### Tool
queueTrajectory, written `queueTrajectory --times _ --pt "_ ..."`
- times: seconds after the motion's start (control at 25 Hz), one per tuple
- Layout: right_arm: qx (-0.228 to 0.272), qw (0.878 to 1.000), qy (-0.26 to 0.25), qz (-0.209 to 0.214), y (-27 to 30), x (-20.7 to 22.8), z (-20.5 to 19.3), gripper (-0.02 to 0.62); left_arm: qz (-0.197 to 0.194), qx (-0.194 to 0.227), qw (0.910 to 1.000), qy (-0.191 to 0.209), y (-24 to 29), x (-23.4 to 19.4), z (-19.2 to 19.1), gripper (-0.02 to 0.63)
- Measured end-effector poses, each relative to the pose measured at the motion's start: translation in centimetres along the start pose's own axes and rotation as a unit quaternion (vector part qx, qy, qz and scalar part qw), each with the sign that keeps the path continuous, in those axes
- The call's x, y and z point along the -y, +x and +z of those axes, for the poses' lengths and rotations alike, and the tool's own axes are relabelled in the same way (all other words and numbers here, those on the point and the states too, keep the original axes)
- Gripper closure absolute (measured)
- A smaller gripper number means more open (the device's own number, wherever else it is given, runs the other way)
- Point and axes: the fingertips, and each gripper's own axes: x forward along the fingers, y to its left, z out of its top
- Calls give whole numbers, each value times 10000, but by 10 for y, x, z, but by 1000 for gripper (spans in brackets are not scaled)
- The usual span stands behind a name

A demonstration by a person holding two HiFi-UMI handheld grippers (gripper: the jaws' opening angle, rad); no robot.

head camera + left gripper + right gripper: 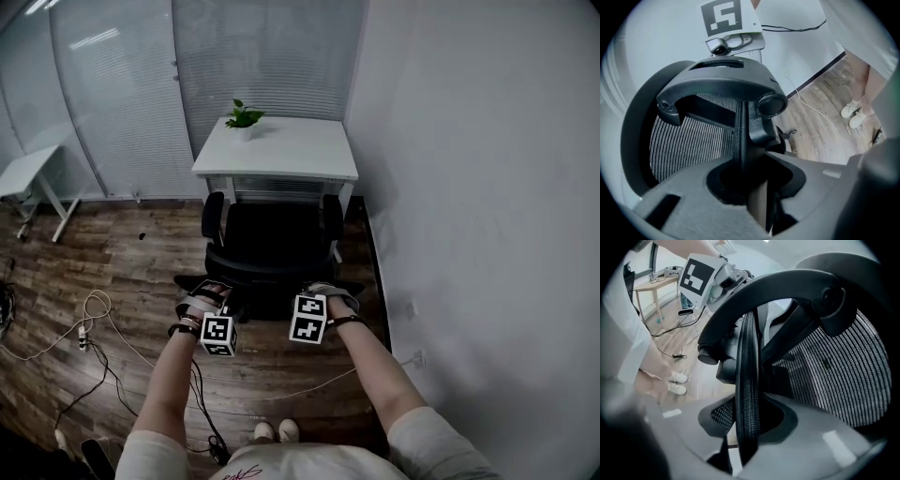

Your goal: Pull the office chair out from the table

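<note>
Both sets of jaws clamped on office chair (272, 246) back
Left gripper (208, 292), right gripper (330, 292) each half-closed on its rim, frame centre

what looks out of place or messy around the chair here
Only the loose cables: they sprawl in loops across the wood floor left of the office chair, near the person's feet. Nothing looks spilled or broken.

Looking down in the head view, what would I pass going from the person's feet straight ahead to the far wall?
white shoes → left tool and right tool, side by side → office chair, whose backrest both tools clamp → white table → potted plant → window blinds
</note>
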Motion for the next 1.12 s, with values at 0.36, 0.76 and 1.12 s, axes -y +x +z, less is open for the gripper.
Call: queueTrajectory --times 0.36,0.76,1.12 --pt "-5 10000 -10 5 -13 -26 7 489 -57 -5 10000 -26 -22 24 6 502" --pt "-17 10000 18 71 -39 -70 14 488 6 57 10000 -9 -63 47 26 502" --pt "-37 10000 28 56 -56 -113 9 486 83 46 10000 16 -91 78 48 502"
